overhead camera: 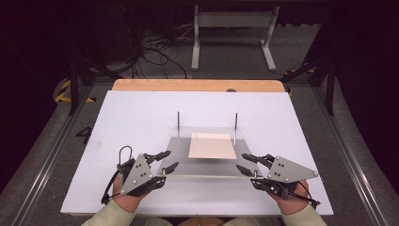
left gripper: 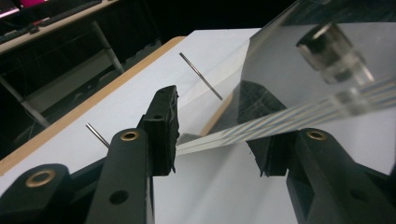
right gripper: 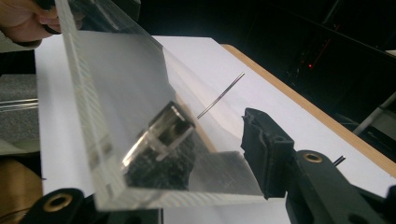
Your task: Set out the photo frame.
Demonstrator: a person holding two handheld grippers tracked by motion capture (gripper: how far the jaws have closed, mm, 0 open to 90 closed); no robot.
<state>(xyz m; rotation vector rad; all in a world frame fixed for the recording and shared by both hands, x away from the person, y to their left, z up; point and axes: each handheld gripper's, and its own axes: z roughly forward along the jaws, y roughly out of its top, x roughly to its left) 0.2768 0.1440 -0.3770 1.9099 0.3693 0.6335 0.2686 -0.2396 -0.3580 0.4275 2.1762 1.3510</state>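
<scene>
- clear plate [overhead camera: 207, 162]: see-through acrylic sheet, lies flat near the front-middle of the white table top [overhead camera: 141, 117], raised a bit off it; grey shadow under it. thick edge w/ layered look in left gripper view [left gripper: 299, 123] and right gripper view [right gripper: 93, 126].
- knobs: small metal stud at each near corner of the plate, left one [overhead camera: 162, 172], right one [overhead camera: 255, 174]; close up in left gripper view [left gripper: 334, 51] and right gripper view [right gripper: 163, 133].
- tan sheet [overhead camera: 212, 146]: pale beige rectangle, lies under/at the plate's far half, about centred.
- pins: two thin metal rods standing upright at the plate's far corners, left [overhead camera: 178, 123], right [overhead camera: 235, 125].
- left gripper [overhead camera: 168, 160]: at the plate's near-left corner, jaws wide apart, one either side of the plate's edge in left gripper view [left gripper: 215, 140]; not closed on it, holds nothing. contact w/ plate: can't tell.
- right gripper [overhead camera: 244, 163]: at the near-right corner, jaws wide apart, plate corner between them in right gripper view [right gripper: 187, 186]; right jaw clear of the plate, left jaw mostly hidden behind the plate. holds nothing.
- hands: left hand [overhead camera: 124, 195] and right hand [overhead camera: 289, 197] come in from the bottom edge, pale sleeves.
- table: white top on a wood board [overhead camera: 197, 85], wood strip showing at the far side.
</scene>
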